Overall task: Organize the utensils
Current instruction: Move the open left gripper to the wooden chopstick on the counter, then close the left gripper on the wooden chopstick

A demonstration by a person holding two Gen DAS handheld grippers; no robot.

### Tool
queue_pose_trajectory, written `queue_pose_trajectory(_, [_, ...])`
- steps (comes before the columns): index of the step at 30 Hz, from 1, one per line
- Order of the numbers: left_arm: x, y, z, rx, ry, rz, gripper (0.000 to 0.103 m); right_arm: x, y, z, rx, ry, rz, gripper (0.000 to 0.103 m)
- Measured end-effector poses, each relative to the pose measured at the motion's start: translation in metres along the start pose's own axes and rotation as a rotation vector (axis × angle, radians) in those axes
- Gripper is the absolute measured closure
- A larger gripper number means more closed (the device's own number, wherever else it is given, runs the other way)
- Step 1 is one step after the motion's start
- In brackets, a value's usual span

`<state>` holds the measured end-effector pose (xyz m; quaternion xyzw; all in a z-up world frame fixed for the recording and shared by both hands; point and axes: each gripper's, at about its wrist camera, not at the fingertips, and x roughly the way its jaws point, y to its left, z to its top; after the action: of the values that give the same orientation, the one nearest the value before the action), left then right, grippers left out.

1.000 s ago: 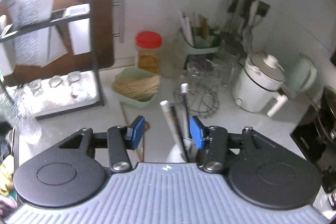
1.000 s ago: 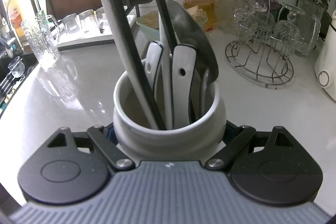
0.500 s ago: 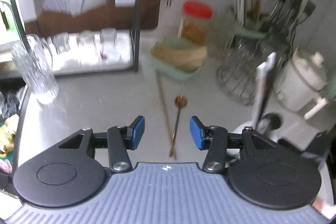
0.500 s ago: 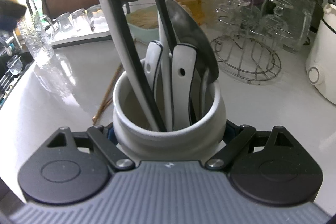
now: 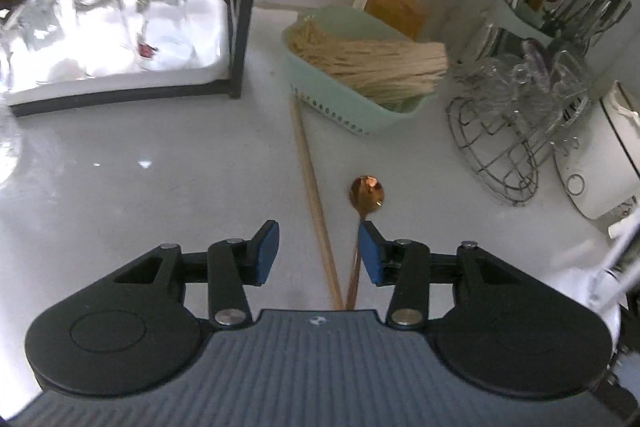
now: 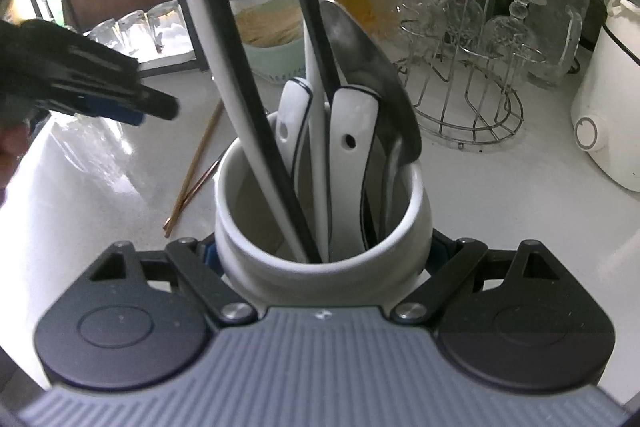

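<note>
Left gripper [image 5: 319, 253] now lower, agape over chopsticks [image 5: 314, 195] and spoon [image 5: 366, 201] (right gripper [image 6: 324, 251] clamping holder [image 6: 320, 223]).

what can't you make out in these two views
- Handle ends of the copper spoon and chopsticks: left wrist view, hidden under the left claw body.
- Right claw pads: right wrist view, hidden behind the white utensil crock.
- Tops of the utensils in the crock: cut off by the top edge.
- Crock in the left wrist view: blurred at the right edge.
</note>
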<state>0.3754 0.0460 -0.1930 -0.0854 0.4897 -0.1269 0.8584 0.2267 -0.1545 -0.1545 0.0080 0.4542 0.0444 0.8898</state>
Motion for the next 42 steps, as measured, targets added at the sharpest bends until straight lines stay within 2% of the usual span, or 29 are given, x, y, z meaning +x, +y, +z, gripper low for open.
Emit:
queue_pose_trajectory(8, [0.047, 0.005, 0.025, -0.006, -0.023, 0.025, 0.064, 0.002, 0.005, 0.004, 0.044, 0.019, -0.043, 0.011])
queue_pose_trajectory(12, [0.061, 0.004, 0.04, 0.02, -0.051, 0.053, 0.072, 0.003, 0.005, 0.002, 0.055, 0.016, -0.055, 0.011])
queue_pose_trajectory(20, [0.084, -0.006, 0.063, 0.061, -0.087, 0.102, 0.073, 0.001, 0.013, -0.001, 0.069, 0.005, -0.093, 0.012])
queue_pose_trajectory(22, [0.092, -0.008, 0.071, 0.064, -0.066, 0.141, 0.073, 0.0, 0.016, -0.003, 0.077, 0.003, -0.101, 0.012])
queue_pose_trajectory(28, [0.102, -0.013, 0.087, 0.093, -0.032, 0.181, 0.073, -0.005, 0.02, -0.005, 0.092, 0.007, -0.112, 0.012])
queue_pose_trajectory(32, [0.106, -0.017, 0.093, 0.108, 0.003, 0.189, 0.073, -0.004, 0.021, -0.004, 0.104, 0.004, -0.12, 0.012])
queue_pose_trajectory(35, [0.105, -0.024, 0.094, 0.164, 0.029, 0.216, 0.072, -0.004, 0.023, -0.004, 0.102, 0.004, -0.126, 0.011])
queue_pose_trajectory(42, [0.108, -0.027, 0.1, 0.163, 0.07, 0.233, 0.074, -0.004, 0.023, -0.004, 0.116, 0.007, -0.133, 0.011])
